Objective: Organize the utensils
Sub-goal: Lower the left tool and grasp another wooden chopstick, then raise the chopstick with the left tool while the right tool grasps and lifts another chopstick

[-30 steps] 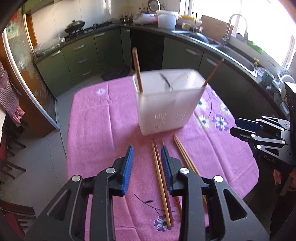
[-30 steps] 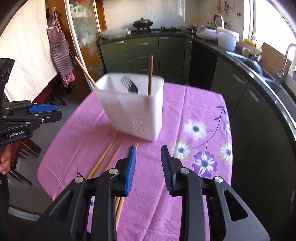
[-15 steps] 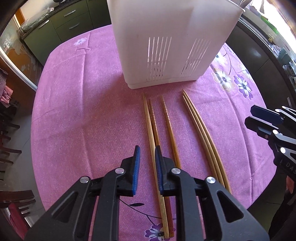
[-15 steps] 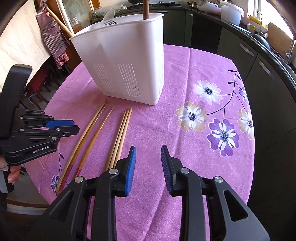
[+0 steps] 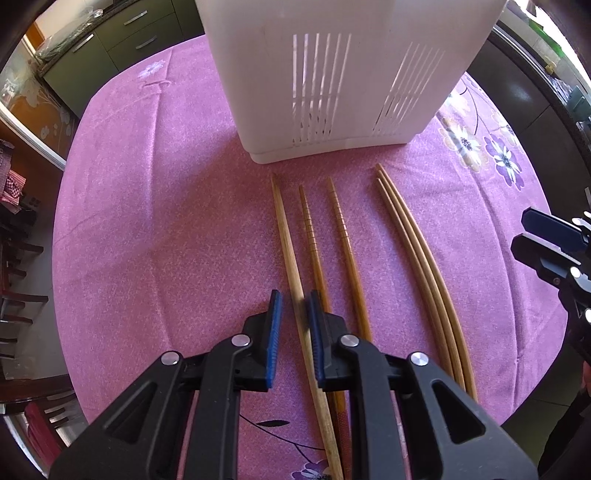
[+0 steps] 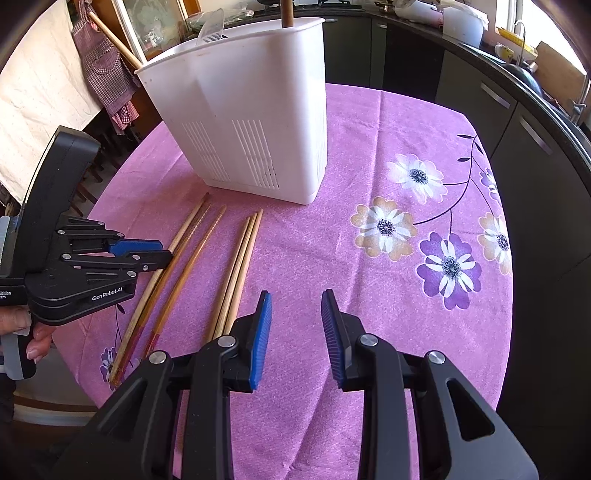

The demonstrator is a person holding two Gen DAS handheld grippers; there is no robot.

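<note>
Several wooden chopsticks lie side by side on the pink flowered tablecloth [image 5: 147, 221], in front of a white slotted utensil holder [image 5: 332, 74]. My left gripper [image 5: 293, 299] points steeply down and is low over the cloth. Its narrowed jaws straddle the leftmost pale chopstick [image 5: 286, 236], with a gap still showing on the left side. Two ridged darker chopsticks [image 5: 343, 236] lie just to its right, then a bundle of three pale ones [image 5: 417, 251]. My right gripper [image 6: 295, 299] is open over bare cloth, to the right of that bundle [image 6: 240, 266]. The holder [image 6: 251, 122] contains a wooden handle [image 6: 286, 11].
A hand [image 6: 33, 332] holds the left gripper's handle at the table's near-left edge. Dark kitchen cabinets [image 6: 517, 122] and a counter run close along the table's right side. Chairs [image 5: 18, 258] stand off the left edge. Flower prints mark the cloth's right part.
My left gripper has dropped toward the table and narrowed its jaws, which now sit around the leftmost chopstick. The right gripper sank a little at first, then stayed still.
</note>
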